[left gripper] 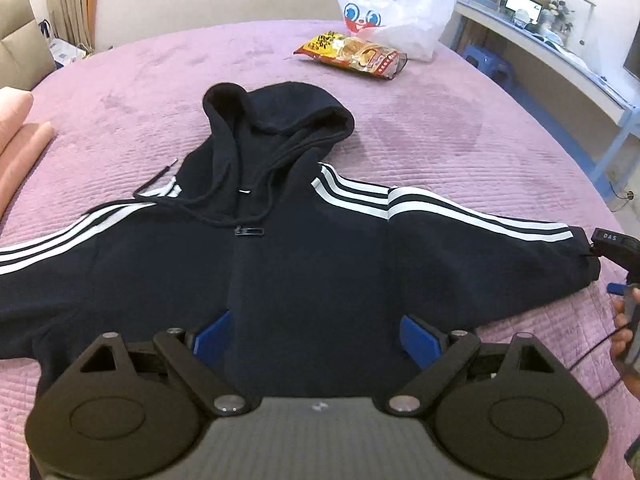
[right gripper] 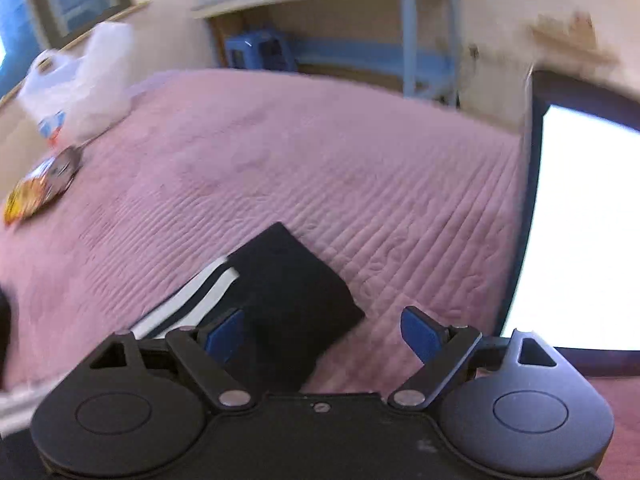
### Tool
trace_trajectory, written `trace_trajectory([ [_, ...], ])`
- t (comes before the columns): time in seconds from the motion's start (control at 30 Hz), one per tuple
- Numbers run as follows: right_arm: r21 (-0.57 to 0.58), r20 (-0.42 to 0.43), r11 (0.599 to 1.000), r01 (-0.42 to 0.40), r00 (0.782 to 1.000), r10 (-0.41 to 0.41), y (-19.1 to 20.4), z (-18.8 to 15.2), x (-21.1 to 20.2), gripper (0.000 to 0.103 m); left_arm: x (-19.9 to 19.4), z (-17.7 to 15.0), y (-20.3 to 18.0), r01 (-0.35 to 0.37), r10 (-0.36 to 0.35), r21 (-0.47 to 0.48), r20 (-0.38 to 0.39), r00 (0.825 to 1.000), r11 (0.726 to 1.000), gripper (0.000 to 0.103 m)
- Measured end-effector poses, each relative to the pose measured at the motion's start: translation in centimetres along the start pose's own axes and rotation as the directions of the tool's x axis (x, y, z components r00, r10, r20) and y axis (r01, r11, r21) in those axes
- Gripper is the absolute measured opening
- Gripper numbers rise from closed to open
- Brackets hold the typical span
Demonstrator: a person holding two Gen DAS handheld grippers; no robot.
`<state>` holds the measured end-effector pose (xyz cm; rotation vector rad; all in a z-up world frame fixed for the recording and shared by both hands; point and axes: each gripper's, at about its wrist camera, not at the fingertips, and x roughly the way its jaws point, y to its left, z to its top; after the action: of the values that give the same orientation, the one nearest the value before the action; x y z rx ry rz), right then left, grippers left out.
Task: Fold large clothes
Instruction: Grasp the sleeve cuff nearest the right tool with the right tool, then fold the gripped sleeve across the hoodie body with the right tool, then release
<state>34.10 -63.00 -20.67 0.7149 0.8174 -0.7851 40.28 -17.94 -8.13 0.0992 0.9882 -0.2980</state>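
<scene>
A: Hoodie (left gripper: 304, 264) lies flat on the bed (left gripper: 460, 128), soft and floppy, under the left gripper (left gripper: 318, 338), fingers spread.

B: Right gripper (right gripper: 324, 334), also spread, looks just above the cuff (right gripper: 288, 280), though it's blurry. Pinch there.

We see a dark navy zip-front hoodie (left gripper: 304, 264) lying face up and spread flat on the bed, both sleeves extended sideways. Three white stripes run along each shoulder and sleeve. Its hood (left gripper: 276, 116) lies open beyond the collar, drawcords trailing across the chest. In the right wrist view, one sleeve cuff (right gripper: 292, 280) lies flat on the quilt.
</scene>
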Motion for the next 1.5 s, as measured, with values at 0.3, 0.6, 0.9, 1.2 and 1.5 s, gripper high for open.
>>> trace_trajectory([
  [0.3,-0.132,0.036,0.989,-0.062,0.997,0.068,2.7,-1.5,1.1,0.051,2.4,0.8,-2.0,-0.003,0.003,0.005,-0.045,0.999,1.0,0.092],
  [0.6,-0.256,0.405,0.933,0.252,0.904,-0.133,5.5,0.1,-8.0,0.015,2.3,0.5,-0.5,-0.012,0.01,-0.042,-0.03,0.999,0.999,0.087],
  [0.9,-0.233,0.495,0.873,0.43,0.825,-0.274,6.3,-3.2,-11.7,0.015,1.8,-0.5,3.4,-0.018,0.017,-0.072,-0.025,1.0,0.997,0.085],
  [1.2,-0.122,0.654,0.842,0.525,0.681,-0.329,5.5,-1.5,-21.8,0.015,-0.6,-1.4,10.7,-0.031,0.03,-0.067,-0.008,1.0,0.997,0.085],
  [1.5,-0.117,0.544,0.811,0.573,0.72,-0.43,5.4,-3.4,-19.8,0.015,0.1,-2.5,15.9,0.0,-0.003,-0.086,-0.031,1.0,0.996,0.085],
])
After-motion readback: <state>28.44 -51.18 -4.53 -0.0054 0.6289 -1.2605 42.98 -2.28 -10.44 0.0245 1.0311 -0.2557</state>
